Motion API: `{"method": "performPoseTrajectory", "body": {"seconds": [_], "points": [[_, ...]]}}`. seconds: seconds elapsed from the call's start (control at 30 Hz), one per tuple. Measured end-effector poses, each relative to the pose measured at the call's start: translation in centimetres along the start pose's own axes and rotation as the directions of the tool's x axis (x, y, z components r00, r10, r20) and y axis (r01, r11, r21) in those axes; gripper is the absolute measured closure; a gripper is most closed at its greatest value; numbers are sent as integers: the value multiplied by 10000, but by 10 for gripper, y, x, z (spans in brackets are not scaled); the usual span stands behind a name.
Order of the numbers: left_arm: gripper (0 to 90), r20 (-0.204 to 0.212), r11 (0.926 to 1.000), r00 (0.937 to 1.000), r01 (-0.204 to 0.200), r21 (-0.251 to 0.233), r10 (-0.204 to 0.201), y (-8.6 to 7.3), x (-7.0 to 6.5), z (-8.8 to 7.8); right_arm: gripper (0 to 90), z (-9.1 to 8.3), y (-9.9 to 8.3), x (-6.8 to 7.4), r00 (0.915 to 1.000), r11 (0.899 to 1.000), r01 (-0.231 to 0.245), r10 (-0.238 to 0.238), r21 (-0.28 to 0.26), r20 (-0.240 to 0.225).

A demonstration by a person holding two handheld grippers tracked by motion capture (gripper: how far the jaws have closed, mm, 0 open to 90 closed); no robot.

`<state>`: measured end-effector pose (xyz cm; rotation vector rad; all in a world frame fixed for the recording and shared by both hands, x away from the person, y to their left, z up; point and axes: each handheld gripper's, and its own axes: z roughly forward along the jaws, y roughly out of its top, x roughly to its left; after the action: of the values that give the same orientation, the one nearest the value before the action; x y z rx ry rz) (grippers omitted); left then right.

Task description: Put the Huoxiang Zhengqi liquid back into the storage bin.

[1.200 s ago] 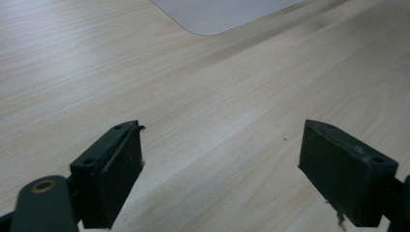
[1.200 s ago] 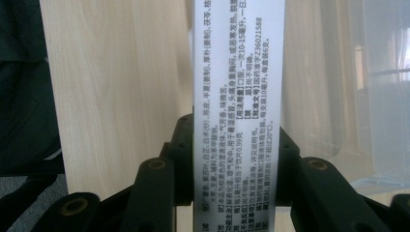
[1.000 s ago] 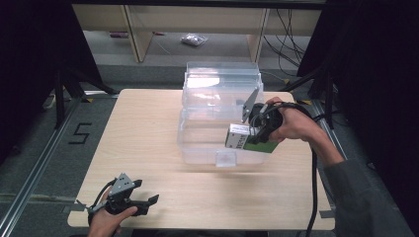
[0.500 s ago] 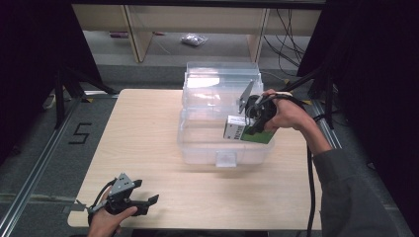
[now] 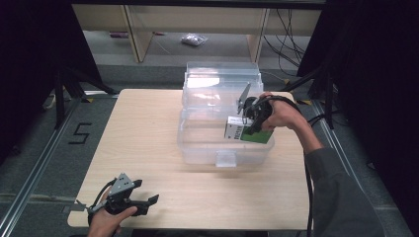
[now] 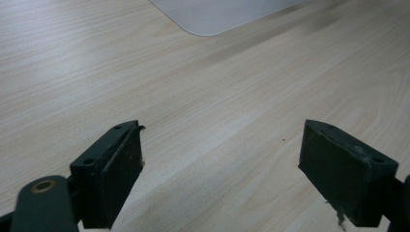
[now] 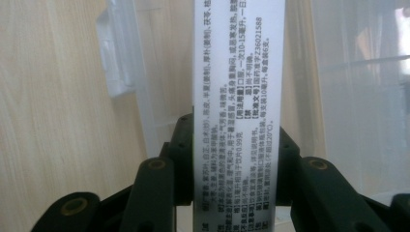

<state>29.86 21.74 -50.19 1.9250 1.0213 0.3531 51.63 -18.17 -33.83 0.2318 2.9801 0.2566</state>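
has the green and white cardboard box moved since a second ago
Yes. The green and white cardboard box, held in the right tongs, has shifted left and down into the clear plastic bin.

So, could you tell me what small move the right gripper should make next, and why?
Probably lower a little further, then release: the right gripper is shut on the green-and-white cardboard box, which sits over the open clear plastic bin; whether it rests on the bottom can't be told.

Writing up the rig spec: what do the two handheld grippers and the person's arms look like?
Both are black two-jaw units. The left gripper carries a grey three-cornered plate on top; its jaws are blocky, with flat pads. The right gripper has a like plate and a black cable trailing along a dark grey sleeve.
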Motion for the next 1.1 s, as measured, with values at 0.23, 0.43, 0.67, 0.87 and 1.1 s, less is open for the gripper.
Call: {"method": "performPoseTrajectory", "body": {"seconds": [0.23, 0.43, 0.67, 0.87, 1.1], "points": [[148, -39, 10000, 10000, 5, 7, -5, 0, 0, 0, 644, 12, -2, -7, 9998, 10000, 89, -90, -34, -196], [148, -12, 10000, 10000, 11, 10, -11, 0, 0, 0, 644, 19, 0, -11, 9995, 9999, -16, 20, 145, -304], [149, 19, 10000, 10000, -1, -5, 1, 0, 0, 0, 644, 27, 0, -12, 9987, 9990, -357, 366, 275, -341], [148, -11, 10000, 10000, 65, -10, -65, 0, -1, 1, 643, 36, -5, -15, 9982, 9995, -183, 198, 267, -563], [148, -18, 10000, 10000, 39, 1, -39, 0, -1, 0, 644, 45, -7, -13, 9972, 9996, -126, 144, 261, -728]]}}
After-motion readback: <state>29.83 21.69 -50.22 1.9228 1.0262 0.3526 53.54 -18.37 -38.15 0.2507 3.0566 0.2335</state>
